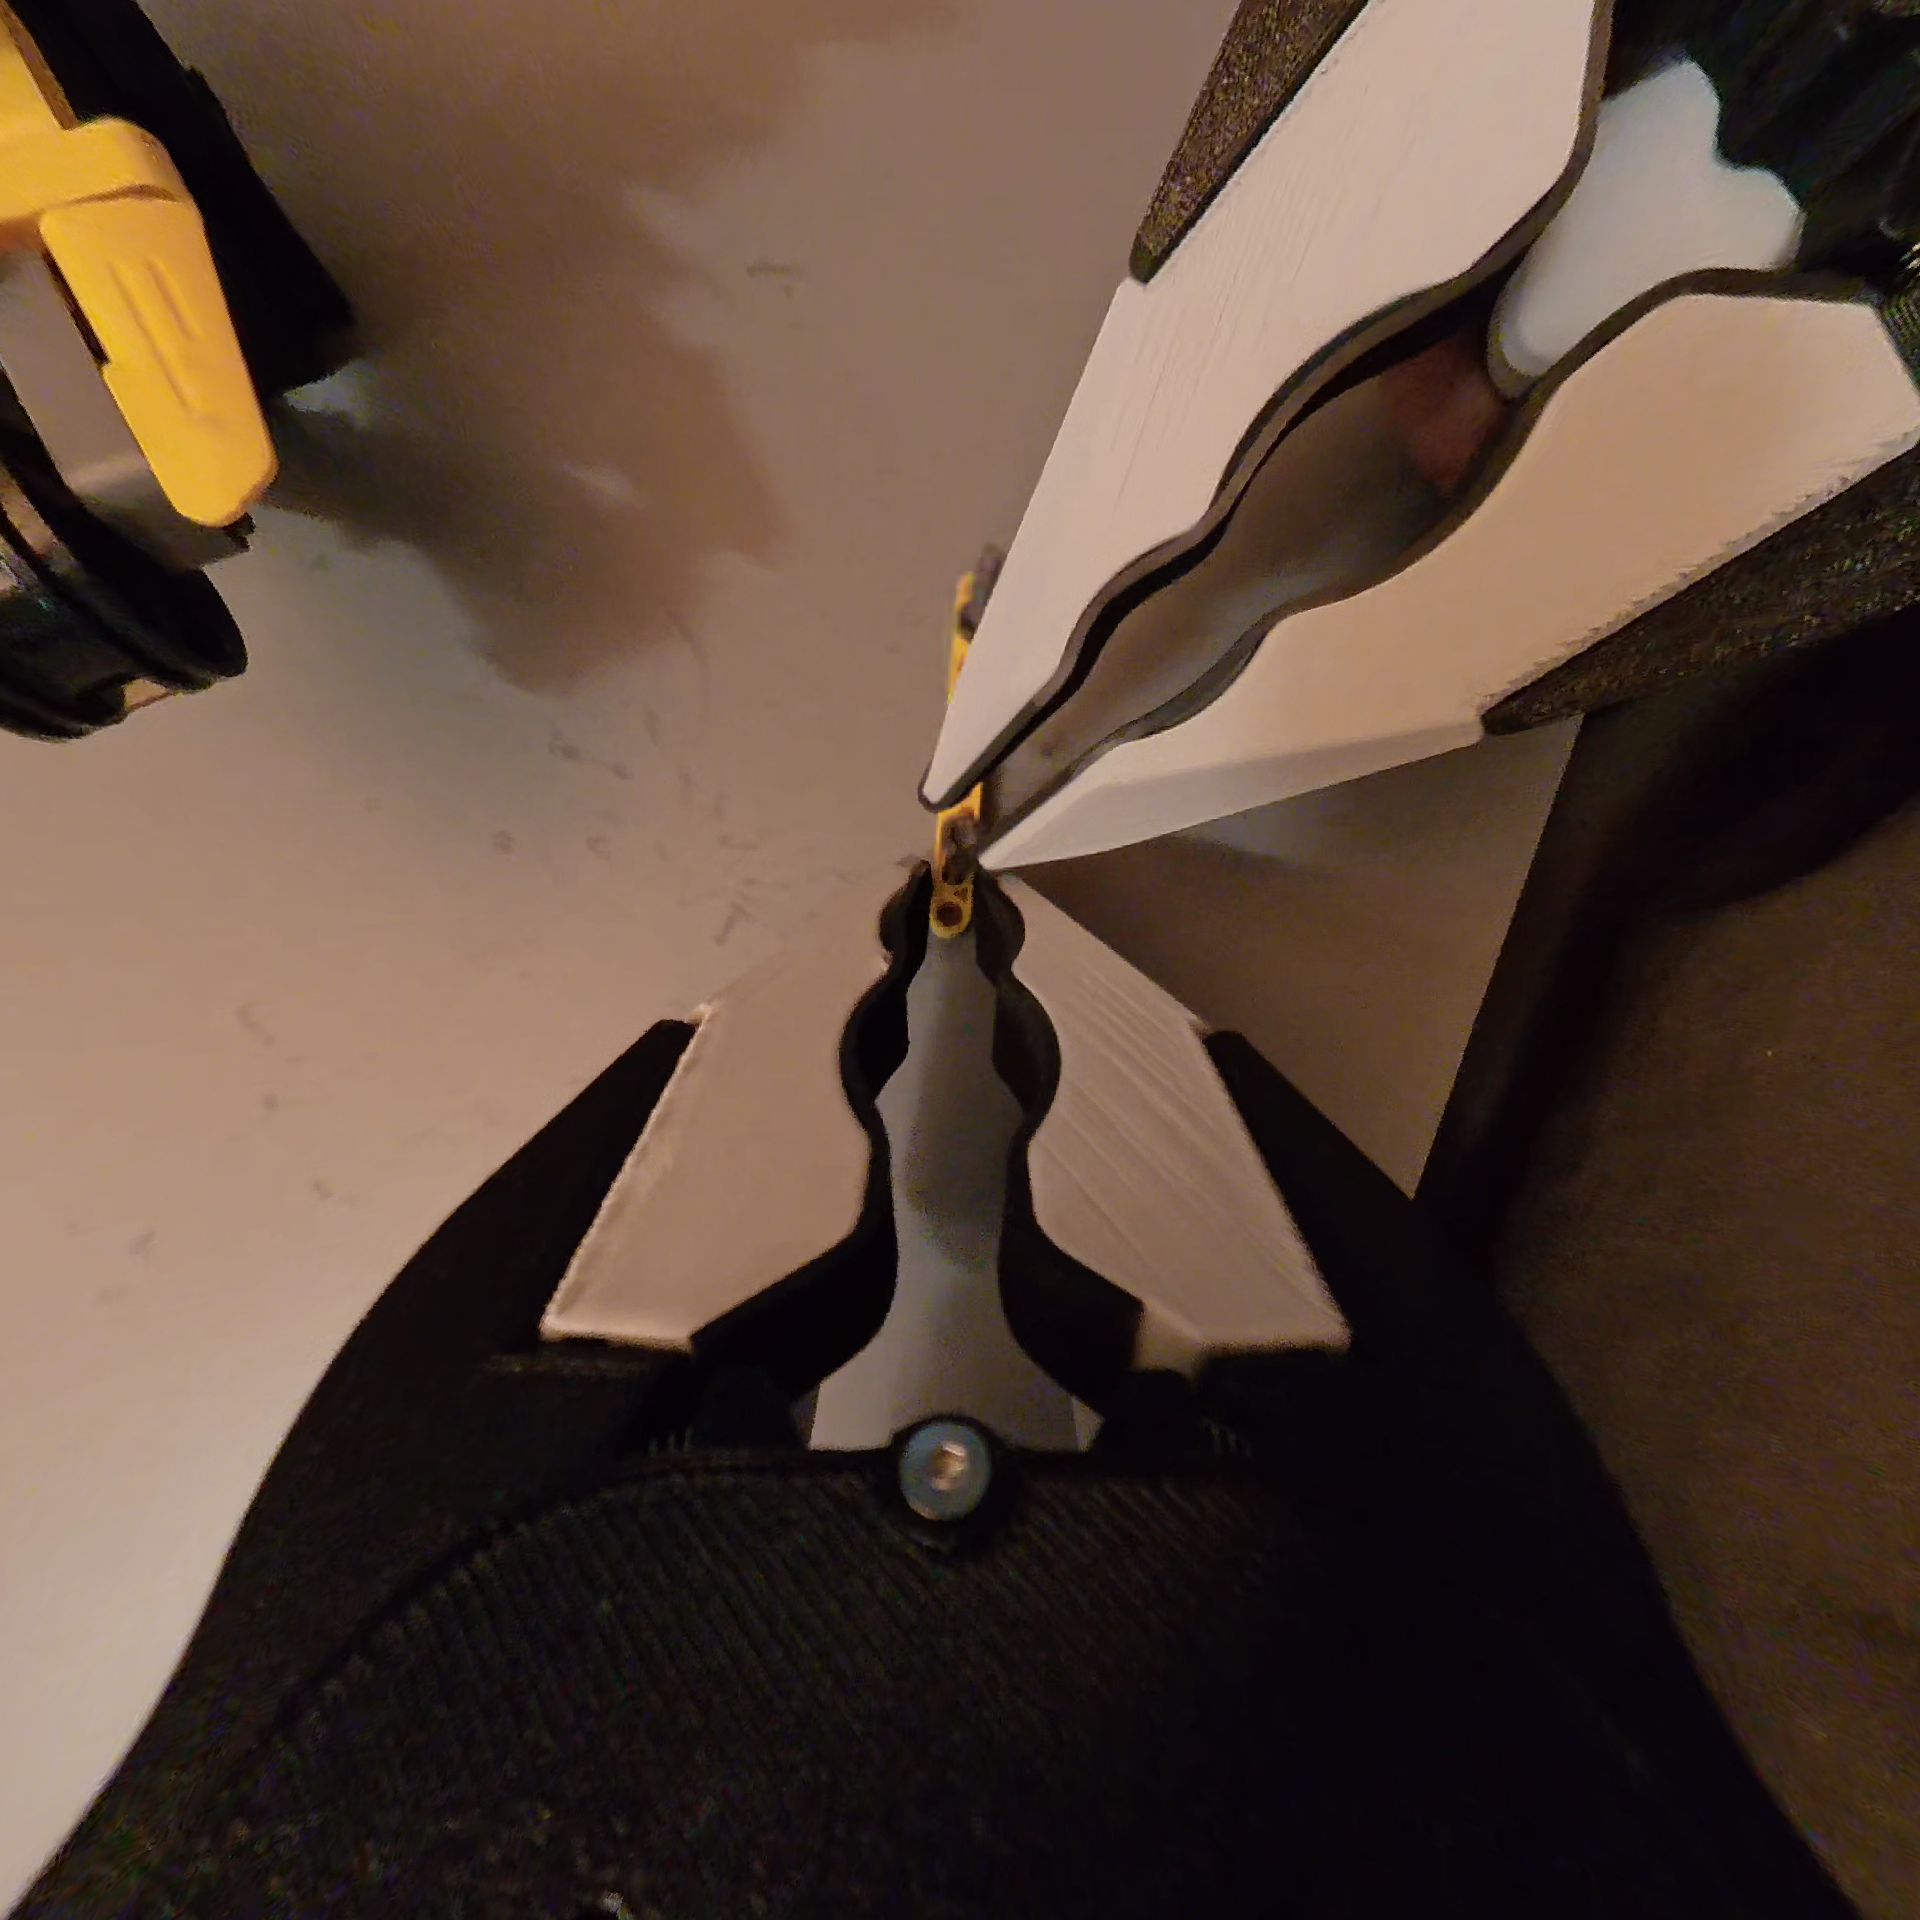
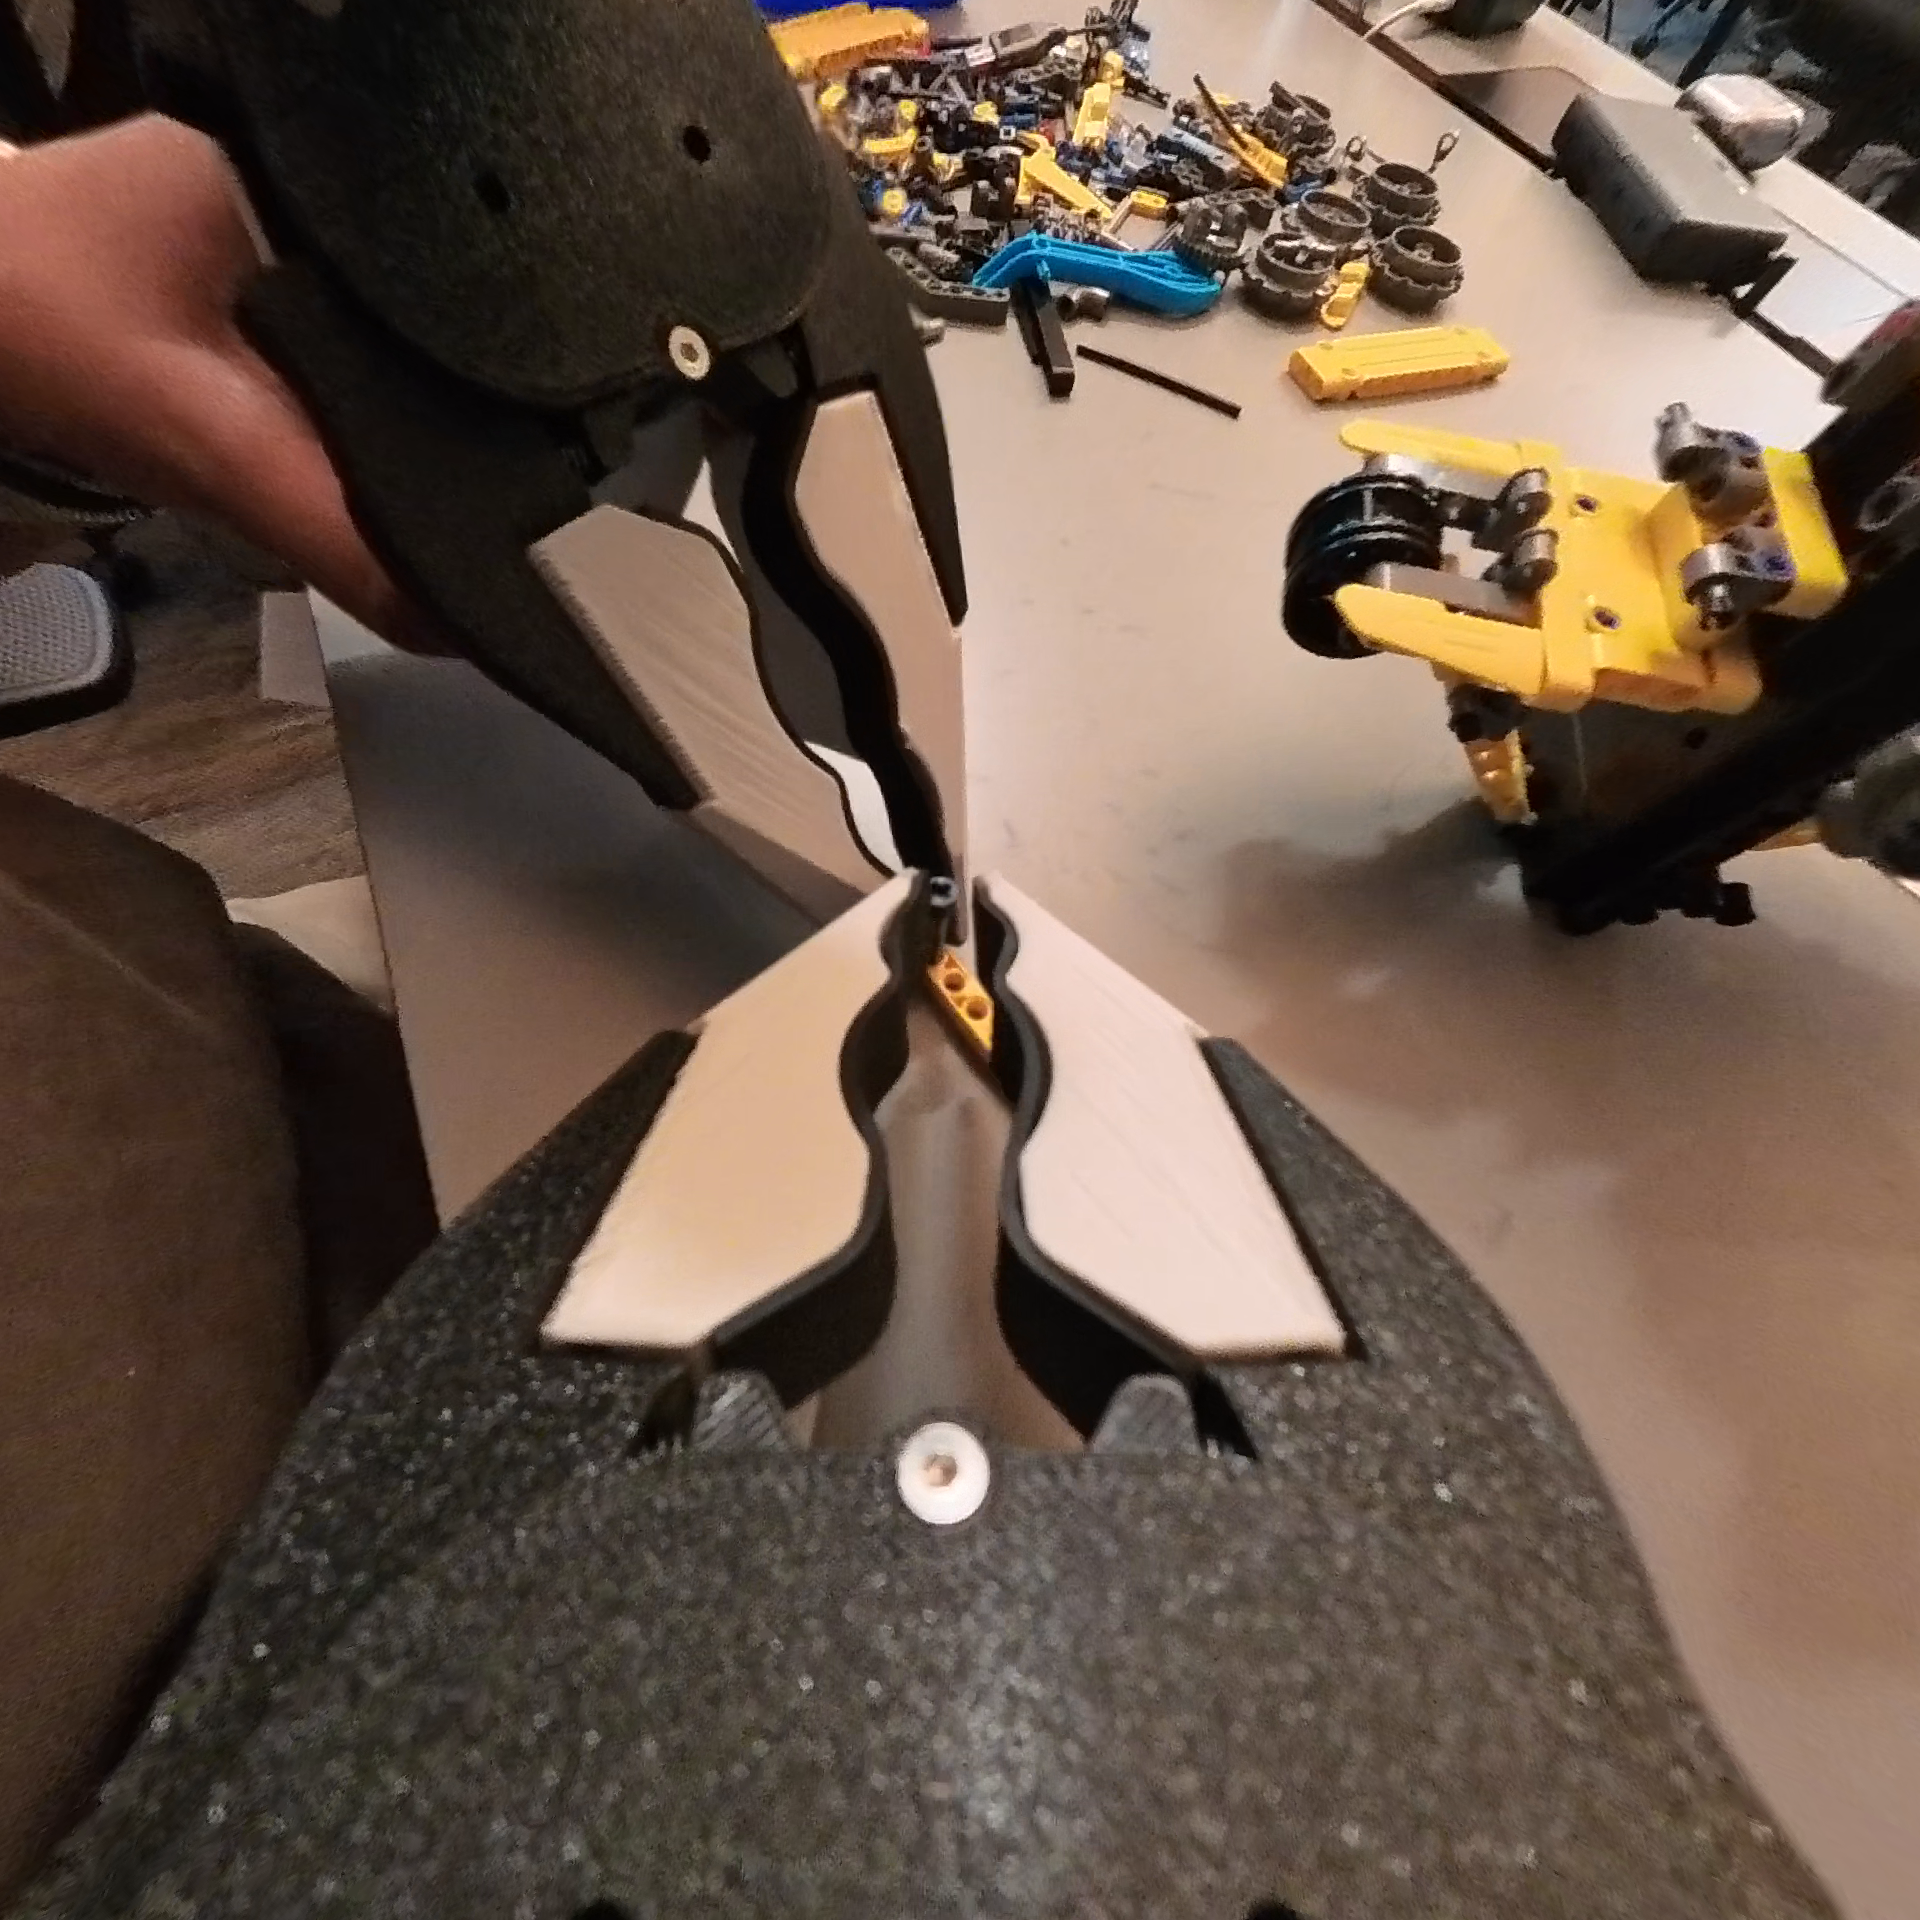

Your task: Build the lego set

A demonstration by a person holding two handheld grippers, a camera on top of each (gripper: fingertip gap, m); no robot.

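A thin yellow beam with holes [image 2: 963,1003] sits between my two grippers, above the grey table [image 2: 1195,1039]. My right gripper [image 2: 948,914] is shut on it, with a small black pin [image 2: 940,891] at the beam's far end. My left gripper [image 2: 932,868] comes down from the upper left and meets that end, held by a hand [image 2: 135,364]. In the left wrist view my left gripper [image 1: 951,896] is shut on the end of the beam [image 1: 949,914], and the right gripper [image 1: 961,821] pinches the beam just beyond.
A part-built yellow and black model vehicle [image 2: 1558,623] stands at the right; it also shows in the left wrist view [image 1: 125,364]. A pile of loose building parts [image 2: 1091,156], a blue piece [image 2: 1091,272] and a yellow panel [image 2: 1397,364] lie at the back. The table's edge [image 2: 364,831] is close on the left. The tips of both grippers are at nearly the same place.
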